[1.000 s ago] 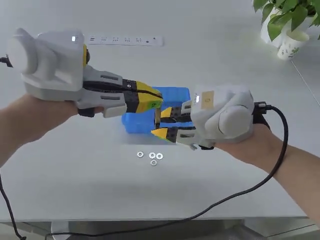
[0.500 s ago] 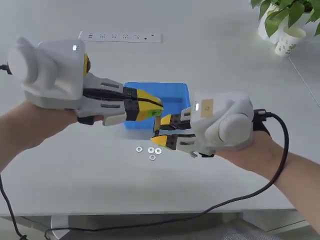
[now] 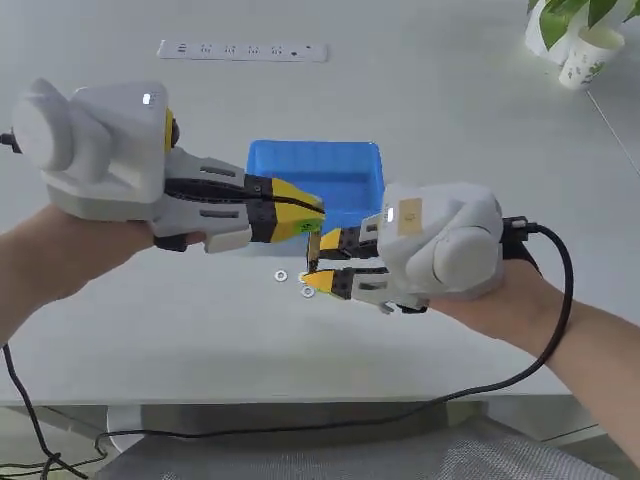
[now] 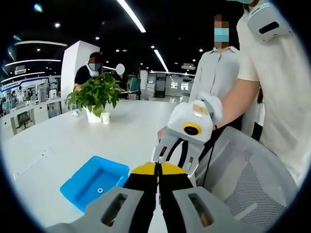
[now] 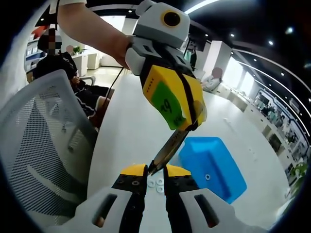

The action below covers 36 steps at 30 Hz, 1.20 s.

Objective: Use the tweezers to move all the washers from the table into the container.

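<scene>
The thin metal tweezers hang tip-down from my left gripper, whose yellow jaws are shut on their upper end. My right gripper comes in from the right, and its jaws close around the tweezers' lower part. Just below the tip, a few small washers lie on the white table. In the right gripper view these washers sit beyond my right gripper. The blue container stands right behind them, with one washer inside. The left gripper view shows my left gripper shut.
A white power strip lies at the table's far edge and a potted plant stands at the far right. A black cable trails from the right gripper over the near table edge. A mesh chair and several people are nearby.
Both grippers, still joined on the tweezers, have come nearer and lower, from in front of the container to just over the washers. The head camera has also shifted.
</scene>
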{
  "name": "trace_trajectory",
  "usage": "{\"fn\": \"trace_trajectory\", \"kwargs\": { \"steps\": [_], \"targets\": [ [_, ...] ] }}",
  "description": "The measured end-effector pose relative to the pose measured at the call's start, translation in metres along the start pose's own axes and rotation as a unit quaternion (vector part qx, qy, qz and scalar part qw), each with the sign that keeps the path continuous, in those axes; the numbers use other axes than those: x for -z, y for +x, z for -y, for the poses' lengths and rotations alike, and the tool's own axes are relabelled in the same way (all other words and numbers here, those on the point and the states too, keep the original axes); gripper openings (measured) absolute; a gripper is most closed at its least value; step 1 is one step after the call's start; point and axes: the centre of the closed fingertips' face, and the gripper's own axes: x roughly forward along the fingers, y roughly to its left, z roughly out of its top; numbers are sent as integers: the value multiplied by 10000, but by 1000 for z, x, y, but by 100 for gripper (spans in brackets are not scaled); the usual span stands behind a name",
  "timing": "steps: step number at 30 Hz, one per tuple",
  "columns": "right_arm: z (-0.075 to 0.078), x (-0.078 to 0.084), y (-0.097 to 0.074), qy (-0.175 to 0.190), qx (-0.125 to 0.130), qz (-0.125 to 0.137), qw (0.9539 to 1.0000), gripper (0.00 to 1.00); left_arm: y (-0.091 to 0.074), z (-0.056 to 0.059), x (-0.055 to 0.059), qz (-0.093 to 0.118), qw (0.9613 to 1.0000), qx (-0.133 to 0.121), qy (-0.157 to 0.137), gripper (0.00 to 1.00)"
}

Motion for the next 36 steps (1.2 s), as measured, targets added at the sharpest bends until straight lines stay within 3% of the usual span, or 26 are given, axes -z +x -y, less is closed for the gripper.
{"fn": "trace_trajectory", "kwargs": {
  "steps": [6, 20, 36],
  "targets": [
    [-4, 2, 3, -35, -41, -18, 10000, 15, 0, 7, 4, -10, 9999, 120, 73, 2],
    [-10, 16, 12, -2, -93, -27, 10000, 17, 2, 13, 20, -10, 9996, 283, -68, 2],
    [-5, 30, 21, 16, -110, -49, 9999, 16, 11, 2, 32, -59, 9996, 206, -160, 3]
  ]
}}
